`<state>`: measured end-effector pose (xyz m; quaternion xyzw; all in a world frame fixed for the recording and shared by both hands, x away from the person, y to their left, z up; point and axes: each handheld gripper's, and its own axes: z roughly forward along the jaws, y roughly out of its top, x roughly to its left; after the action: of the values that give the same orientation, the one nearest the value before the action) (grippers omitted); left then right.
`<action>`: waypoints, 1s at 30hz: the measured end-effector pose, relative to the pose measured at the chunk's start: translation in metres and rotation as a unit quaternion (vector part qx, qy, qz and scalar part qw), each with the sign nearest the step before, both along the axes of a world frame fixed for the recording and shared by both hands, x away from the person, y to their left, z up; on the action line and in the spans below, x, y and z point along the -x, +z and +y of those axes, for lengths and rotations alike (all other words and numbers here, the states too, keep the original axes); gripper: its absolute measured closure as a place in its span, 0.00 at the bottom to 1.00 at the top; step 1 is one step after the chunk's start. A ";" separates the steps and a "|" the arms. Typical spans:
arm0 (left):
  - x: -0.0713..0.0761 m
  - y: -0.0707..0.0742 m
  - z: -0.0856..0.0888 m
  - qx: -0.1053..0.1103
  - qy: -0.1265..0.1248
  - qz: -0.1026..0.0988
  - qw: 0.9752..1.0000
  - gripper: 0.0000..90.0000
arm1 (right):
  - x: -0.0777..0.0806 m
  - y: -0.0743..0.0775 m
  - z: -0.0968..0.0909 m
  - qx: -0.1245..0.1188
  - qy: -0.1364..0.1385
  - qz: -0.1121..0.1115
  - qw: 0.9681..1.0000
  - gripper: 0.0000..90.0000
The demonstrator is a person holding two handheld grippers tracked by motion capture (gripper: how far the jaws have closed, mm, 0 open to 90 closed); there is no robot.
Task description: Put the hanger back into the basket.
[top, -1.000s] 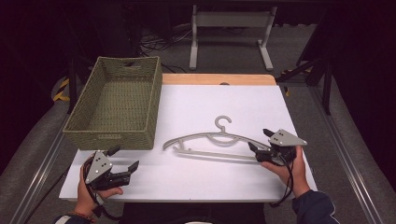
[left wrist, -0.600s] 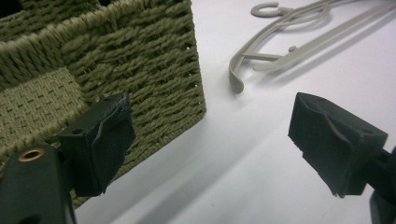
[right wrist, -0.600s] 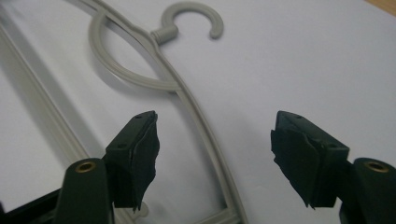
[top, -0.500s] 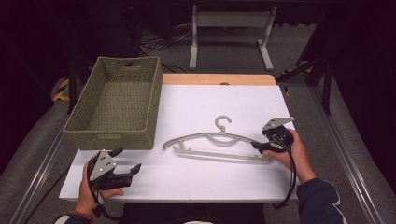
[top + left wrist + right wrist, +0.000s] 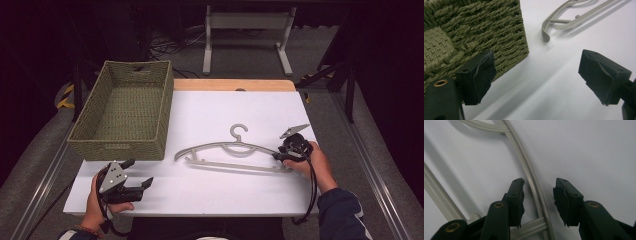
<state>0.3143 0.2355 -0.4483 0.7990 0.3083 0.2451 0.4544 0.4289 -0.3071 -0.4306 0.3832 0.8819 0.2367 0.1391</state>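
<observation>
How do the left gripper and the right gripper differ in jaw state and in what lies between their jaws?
The left gripper stands wide open over bare white table; the right gripper has just been closing, its jaws straddling the hanger arm without yet pressing it. The left sits beside the woven basket; the right is at the hanger's end. Both are hand-held, with black jaws.

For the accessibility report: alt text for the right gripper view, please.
The right tool straddles one thin arm of a pale grey plastic clothes hanger lying on a white tabletop; its two black jaws have just been closing, with a gap still visible on each side of the arm. The hanger's lower bar crosses beneath the jaws.
</observation>
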 end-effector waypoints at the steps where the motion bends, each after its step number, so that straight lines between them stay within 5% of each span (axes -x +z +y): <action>1: 0.000 0.000 0.000 -0.001 -0.001 0.001 1.000 0.17 | 0.000 0.000 0.000 -0.005 0.006 0.004 1.000 0.73; 5: 0.000 0.000 -0.001 -0.003 -0.002 0.002 1.000 0.17 | 0.002 -0.001 0.002 -0.007 0.013 0.008 1.000 0.83; 12: 0.001 0.000 -0.003 -0.001 -0.015 0.003 1.000 0.17 | 0.007 0.002 0.014 0.031 0.061 0.010 0.998 0.92; 19: 0.001 -0.001 -0.006 0.005 -0.025 0.010 1.000 0.17 | 0.010 0.002 0.014 0.023 0.081 0.007 0.996 0.93; 30: -0.006 0.017 -0.027 -0.019 -0.038 0.008 0.999 0.17 | 0.036 0.011 0.033 0.009 0.169 -0.026 0.985 0.93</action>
<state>0.3204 0.2088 -0.4309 0.8201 0.2769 0.2275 0.4461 0.3929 -0.2742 -0.4191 0.2213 0.9320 0.2591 0.1237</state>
